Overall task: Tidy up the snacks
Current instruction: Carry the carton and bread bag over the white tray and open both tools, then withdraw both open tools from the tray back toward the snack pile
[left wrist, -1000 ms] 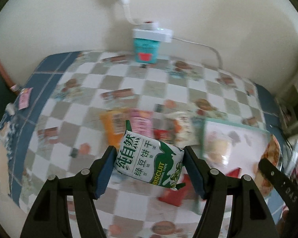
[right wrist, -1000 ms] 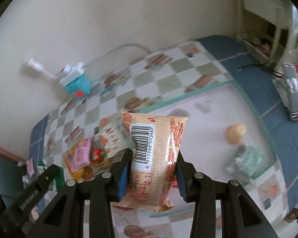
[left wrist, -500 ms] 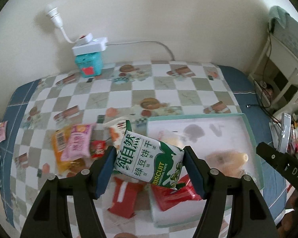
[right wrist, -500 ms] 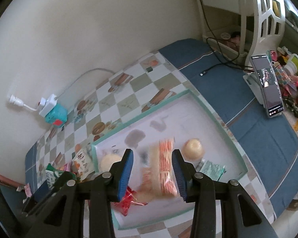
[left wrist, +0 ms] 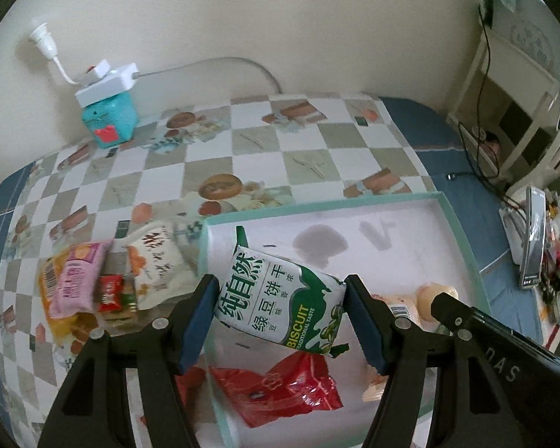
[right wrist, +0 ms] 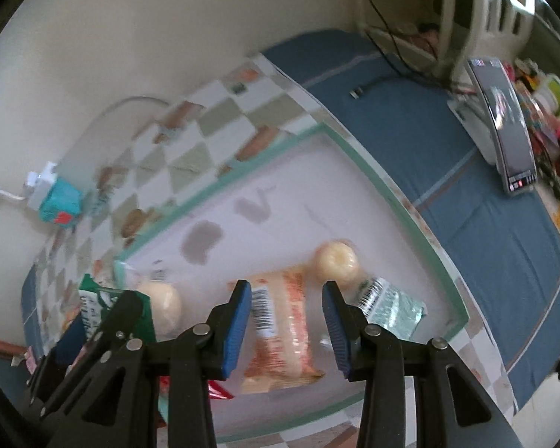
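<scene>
My left gripper (left wrist: 280,300) is shut on a green and white biscuit packet (left wrist: 280,298), held above the left part of a white tray with a teal rim (left wrist: 317,207). My right gripper (right wrist: 285,321) stands open over the same tray (right wrist: 392,194). An orange-beige packet with a barcode (right wrist: 283,328) lies on the tray below the gap, clear of the right pad. Also in the tray are a red packet (left wrist: 280,384), two round buns (right wrist: 336,261) (right wrist: 164,306) and a silver-green packet (right wrist: 388,306). One right fingertip (left wrist: 444,304) shows in the left wrist view.
Left of the tray, on the checked tablecloth, lies a pile of snacks: a pink packet (left wrist: 74,283), a white one (left wrist: 156,261), a small red one (left wrist: 110,291). A teal box with a power strip (left wrist: 110,119) stands by the wall. A phone on a stand (right wrist: 504,130) and clutter sit at the right.
The orange-beige packet has left the right gripper and dropped onto the tray. Both grippers have moved from over the snack pile to lower over the tray, the left still carrying the biscuit packet.
</scene>
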Motion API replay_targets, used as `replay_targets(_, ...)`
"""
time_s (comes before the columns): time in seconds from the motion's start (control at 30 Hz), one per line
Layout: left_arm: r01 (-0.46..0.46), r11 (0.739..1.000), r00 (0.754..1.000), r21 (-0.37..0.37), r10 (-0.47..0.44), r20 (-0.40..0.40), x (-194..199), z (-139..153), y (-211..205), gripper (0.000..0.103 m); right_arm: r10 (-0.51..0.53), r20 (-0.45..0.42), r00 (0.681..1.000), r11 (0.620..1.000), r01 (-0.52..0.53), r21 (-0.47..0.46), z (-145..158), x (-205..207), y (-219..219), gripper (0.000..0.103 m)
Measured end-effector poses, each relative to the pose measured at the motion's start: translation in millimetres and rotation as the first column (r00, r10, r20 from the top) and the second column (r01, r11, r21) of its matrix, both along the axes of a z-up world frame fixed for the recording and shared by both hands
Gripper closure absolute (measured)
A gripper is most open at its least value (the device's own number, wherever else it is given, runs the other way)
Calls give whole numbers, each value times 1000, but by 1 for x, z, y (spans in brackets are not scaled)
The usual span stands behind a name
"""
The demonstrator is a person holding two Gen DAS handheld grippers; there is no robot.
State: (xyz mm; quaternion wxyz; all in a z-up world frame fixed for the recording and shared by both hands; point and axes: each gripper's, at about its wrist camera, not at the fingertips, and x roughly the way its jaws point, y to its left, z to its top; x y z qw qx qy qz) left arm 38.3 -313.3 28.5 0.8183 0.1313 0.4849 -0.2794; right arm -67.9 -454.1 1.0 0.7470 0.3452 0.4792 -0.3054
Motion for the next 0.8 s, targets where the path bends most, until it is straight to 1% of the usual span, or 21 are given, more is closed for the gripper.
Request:
replay_targets(0.17, 13, 999, 998, -33, -15, -63, 1, -7, -5, 33, -31, -7, 999, 999, 31, 7, -3, -6, -6, 60)
replay_targets(0.3, 4, 999, 998, -34, -6, -65, 2, -4, -2, 31, -38, -20, 999, 999, 38, -1, -1, -5, -5, 60)
replay_targets(0.4, -7, 999, 997, -42, 4, -74, 5, 0, 4, 29, -20, -18, 1000, 1000, 19, -17, 4, -1, 2, 60)
replay_targets(0.43, -16, 999, 997, -36, 14, -72, 7, 1, 7, 25, -19, -19, 1000, 1000, 19, -22, 5, 0, 3, 60)
replay_targets(0.57, -75, 997, 994, 6, 75, -82, 19, 0, 21, 24, 13, -29, 1000, 999, -15, -49, 11, 6, 15, 60)
replay_targets(0.63, -119, 992, 987, 32, 122, -103, 29, -3, 33, 24, 20, -36, 999, 998, -22, -60, 13, 10, 20, 60)
replay_targets(0.67, -156, 986, 980, 63, 162, -113, 35, -6, 42, 24, 26, -39, 999, 997, -29, -69, 15, 12, 25, 60)
replay_targets(0.7, -177, 981, 976, 79, 185, -115, 39, -7, 48, 23, 33, -41, 999, 997, -36, -73, 16, 14, 29, 60)
replay_targets(0.73, -198, 976, 972, 86, 208, -114, 43, -8, 55, 21, 39, -41, 998, 996, -42, -74, 17, 16, 32, 56)
replay_targets(0.77, -218, 972, 967, 89, 228, -113, 48, -8, 62, 18, 49, -39, 998, 996, -52, -74, 17, 18, 37, 45)
replay_targets(0.8, -247, 964, 960, 94, 257, -113, 53, -9, 72, 8, 52, -36, 998, 996, -54, -74, 18, 19, 41, 38)
